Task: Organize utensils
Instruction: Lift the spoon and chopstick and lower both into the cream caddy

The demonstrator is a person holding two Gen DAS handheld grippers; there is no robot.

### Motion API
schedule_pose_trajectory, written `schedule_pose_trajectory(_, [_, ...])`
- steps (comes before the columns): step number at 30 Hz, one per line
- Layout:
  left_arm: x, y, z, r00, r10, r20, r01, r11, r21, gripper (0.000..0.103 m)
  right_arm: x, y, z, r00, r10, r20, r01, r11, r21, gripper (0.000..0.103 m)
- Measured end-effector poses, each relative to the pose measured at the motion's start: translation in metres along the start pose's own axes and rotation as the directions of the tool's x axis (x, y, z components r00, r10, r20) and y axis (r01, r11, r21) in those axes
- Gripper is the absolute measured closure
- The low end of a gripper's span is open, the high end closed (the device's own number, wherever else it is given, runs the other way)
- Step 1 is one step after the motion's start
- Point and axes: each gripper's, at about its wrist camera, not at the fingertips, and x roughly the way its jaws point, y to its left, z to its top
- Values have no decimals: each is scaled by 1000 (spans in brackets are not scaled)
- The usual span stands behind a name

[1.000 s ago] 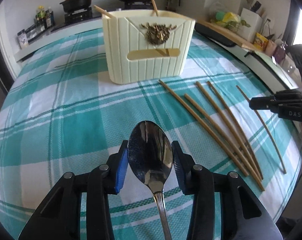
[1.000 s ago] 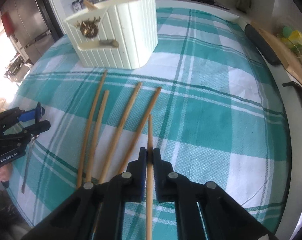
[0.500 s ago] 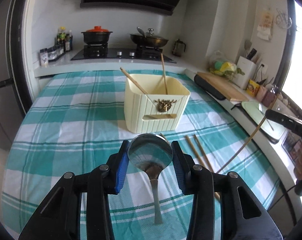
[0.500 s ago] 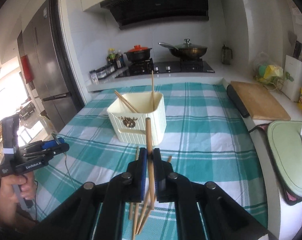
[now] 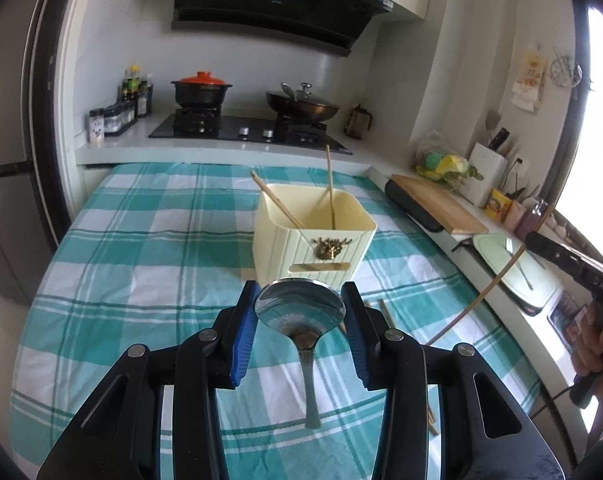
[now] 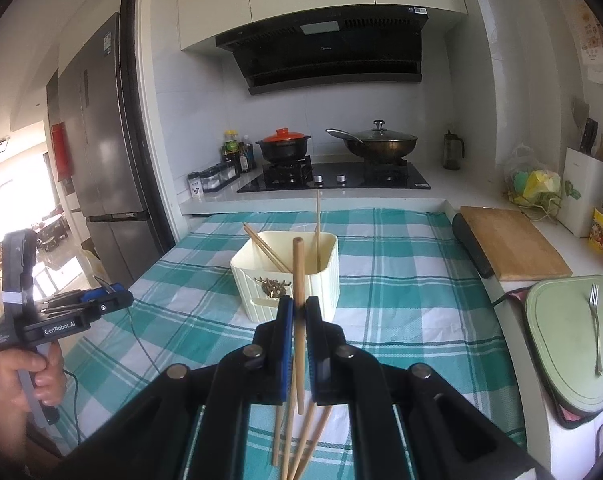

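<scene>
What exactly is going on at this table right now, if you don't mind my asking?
A person is sorting utensils with a handheld gripper in each hand. The left gripper holds a metal spoon by its bowl, handle hanging down. The right gripper is shut on one chopstick, lifted above the checked tablecloth. Both are raised in front of the cream holder, which already has two chopsticks standing in it. Several loose chopsticks lie on the cloth below.

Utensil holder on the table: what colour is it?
Cream, ribbed, with a bronze-coloured emblem on the front; the utensil holder shows best in the left wrist view.
</scene>
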Motion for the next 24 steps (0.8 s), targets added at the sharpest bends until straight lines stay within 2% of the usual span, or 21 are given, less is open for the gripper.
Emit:
schedule_pose_trajectory(7, [-10,1,36,998,-31,47,30,999,9,62,1,0,27,999,4,34,-3,1000,-24,97])
schedule_pose_trajectory(15, [-12,-3,106,985,-31,167,25,999,39,62,11,6,89,990,7,137,3,997,-74,97])
schedule_pose_trajectory(20, [9,-3,149,973,-22,228,16,1000,25,62,32,13,129,980,33,197,-14,995,-98,97])
schedule_pose_trajectory(24, [42,-4,166,972,7,234,-11,1000,19,62,66,16,145,980,52,192,-32,994,-108,97])
